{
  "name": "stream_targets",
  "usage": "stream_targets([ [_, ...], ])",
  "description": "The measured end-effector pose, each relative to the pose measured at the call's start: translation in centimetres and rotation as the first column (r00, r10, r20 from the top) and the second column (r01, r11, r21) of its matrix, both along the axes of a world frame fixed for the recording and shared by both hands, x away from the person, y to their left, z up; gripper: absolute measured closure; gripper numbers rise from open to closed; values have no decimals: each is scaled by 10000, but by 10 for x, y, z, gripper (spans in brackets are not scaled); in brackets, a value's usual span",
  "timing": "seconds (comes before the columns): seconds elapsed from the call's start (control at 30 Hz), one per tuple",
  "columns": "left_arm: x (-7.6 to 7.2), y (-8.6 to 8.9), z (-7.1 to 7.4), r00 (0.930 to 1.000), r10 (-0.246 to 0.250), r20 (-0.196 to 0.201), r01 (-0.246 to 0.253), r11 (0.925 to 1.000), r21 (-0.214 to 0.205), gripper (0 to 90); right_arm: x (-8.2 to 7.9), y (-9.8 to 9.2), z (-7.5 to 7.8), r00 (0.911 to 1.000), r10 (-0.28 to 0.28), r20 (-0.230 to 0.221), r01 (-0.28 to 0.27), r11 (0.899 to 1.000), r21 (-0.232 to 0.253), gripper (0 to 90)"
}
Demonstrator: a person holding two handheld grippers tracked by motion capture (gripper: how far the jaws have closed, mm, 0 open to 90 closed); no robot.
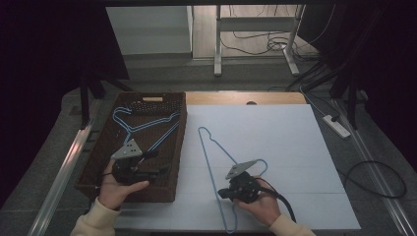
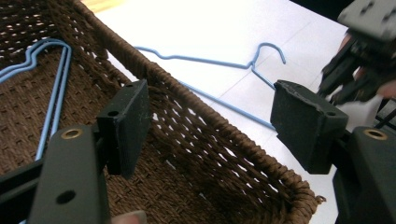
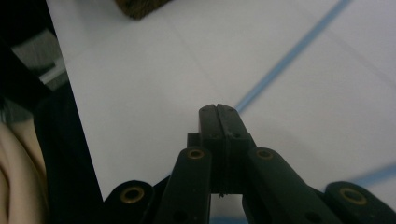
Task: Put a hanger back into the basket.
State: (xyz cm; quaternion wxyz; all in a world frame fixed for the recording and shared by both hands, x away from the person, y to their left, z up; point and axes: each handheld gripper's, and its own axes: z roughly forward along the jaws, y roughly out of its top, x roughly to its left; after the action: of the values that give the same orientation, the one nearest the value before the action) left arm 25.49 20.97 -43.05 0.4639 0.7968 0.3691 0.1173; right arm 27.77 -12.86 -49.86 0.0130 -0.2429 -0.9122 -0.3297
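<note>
Right hand-held gripper [image 3: 218, 109] pinching blue wire hanger [image 1: 211, 162]; left hand-held gripper [image 2: 210, 116] spread over wicker basket [image 2: 224, 135]; no legible writing.

left gripper [image 1: 158, 170]: jaws wide apart | right gripper [image 1: 221, 193]: jaws pressed together

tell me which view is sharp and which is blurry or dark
High view: dim, dark surround, white sheet brightest. Left gripper view: sharp on the basket weave, white sheet glaring, the right gripper soft at the edge. Right gripper view: shut right gripper fairly sharp, blue hanger wire behind it blurred.
</note>
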Motion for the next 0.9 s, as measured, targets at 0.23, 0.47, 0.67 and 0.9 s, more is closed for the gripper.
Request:
stream_targets([
  [0.23,0,-3,-2,10000,-85,-47,86,10000,31,288,-10,24,-10,9993,363,-77,-368,9968,-707,900],
  [0.47,-1,-3,-1,10000,-82,-15,82,10000,22,288,-13,24,-14,9999,70,-147,-87,9924,-1230,900],
  [0.67,0,-4,-3,10000,-76,-59,76,9999,69,288,-12,12,-9,9985,-344,434,421,9808,-1902,900],
  [0.9,0,-5,-2,10000,-72,-41,72,9999,91,288,-15,-1,0,9978,-599,271,626,9914,-1150,900],
])
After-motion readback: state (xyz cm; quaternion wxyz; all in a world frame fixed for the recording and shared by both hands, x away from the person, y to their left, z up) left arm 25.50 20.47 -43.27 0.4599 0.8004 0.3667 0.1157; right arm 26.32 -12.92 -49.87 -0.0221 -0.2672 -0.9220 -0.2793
